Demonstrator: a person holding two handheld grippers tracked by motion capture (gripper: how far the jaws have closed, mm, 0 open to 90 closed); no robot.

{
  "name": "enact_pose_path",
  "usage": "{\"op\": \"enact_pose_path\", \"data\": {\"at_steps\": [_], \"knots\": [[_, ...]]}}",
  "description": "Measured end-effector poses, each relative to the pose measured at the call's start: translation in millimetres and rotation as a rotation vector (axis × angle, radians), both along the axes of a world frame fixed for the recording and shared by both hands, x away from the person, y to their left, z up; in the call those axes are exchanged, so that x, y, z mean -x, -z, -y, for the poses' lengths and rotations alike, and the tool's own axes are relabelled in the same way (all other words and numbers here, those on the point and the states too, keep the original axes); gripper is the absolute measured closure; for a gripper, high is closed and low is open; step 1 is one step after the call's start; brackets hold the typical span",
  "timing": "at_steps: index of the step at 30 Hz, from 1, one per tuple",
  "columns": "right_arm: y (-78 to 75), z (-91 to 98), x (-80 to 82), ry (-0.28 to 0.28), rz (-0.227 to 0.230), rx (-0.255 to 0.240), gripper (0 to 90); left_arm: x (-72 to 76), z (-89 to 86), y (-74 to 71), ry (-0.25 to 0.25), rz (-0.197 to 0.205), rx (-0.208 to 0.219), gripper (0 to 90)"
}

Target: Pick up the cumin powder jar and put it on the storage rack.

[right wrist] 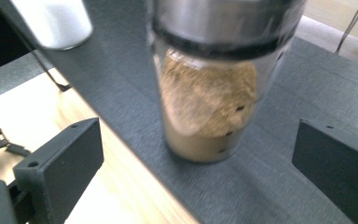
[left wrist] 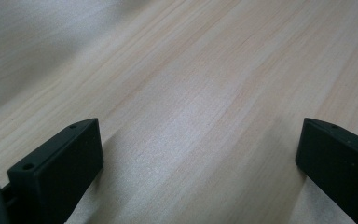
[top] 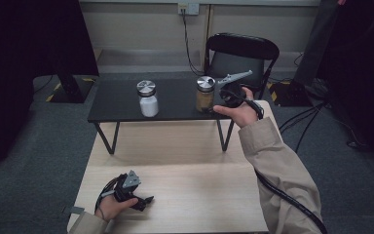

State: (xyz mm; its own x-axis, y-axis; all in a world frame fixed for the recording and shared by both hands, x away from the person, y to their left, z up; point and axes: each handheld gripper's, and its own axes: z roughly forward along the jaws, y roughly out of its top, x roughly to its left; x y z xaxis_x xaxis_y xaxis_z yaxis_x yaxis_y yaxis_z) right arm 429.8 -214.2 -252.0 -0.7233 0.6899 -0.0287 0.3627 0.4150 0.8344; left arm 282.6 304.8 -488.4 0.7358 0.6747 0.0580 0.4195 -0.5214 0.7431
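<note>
Right gripper view | right gripper (right wrist: 196, 154) jaws wide, brown-powder jar (right wrist: 208, 100) just ahead, unheld (approach step) | next: advance, clamp | left gripper (left wrist: 200, 158) open, idle.

Both arms are in a beige, khaki-ish jacket with loose sleeves and plain cuffs. The right tongs (top: 222, 97) are black with a grey three-cornered plate on top, and a thick black cable runs back along the sleeve. The left tongs (top: 146, 200) are the same deal: black body, grey plate, a bundle of dark wires at the back. Up close the jaws are chunky matte black blocks with small screw holes on the top edge
</note>
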Motion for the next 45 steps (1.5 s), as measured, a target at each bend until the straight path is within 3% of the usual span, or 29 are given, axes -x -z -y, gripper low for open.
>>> {"op": "enact_pose_path", "data": {"at_steps": [9,29,45], "knots": [[8.7,10.7,13.7,-0.031,0.004,0.001,1.0,0.1,0.0,0.2,-0.001,0.000,0.002,0.0],[49.5,40.1,50.7,-0.070,0.007,-0.009,0.9,0.3,0.2,0.6,-0.003,0.001,0.004,0.0],[85.7,52.0,61.1,-0.072,-0.022,0.004,0.9,0.4,0.3,0.6,-0.004,0.001,0.004,0.0]]}}
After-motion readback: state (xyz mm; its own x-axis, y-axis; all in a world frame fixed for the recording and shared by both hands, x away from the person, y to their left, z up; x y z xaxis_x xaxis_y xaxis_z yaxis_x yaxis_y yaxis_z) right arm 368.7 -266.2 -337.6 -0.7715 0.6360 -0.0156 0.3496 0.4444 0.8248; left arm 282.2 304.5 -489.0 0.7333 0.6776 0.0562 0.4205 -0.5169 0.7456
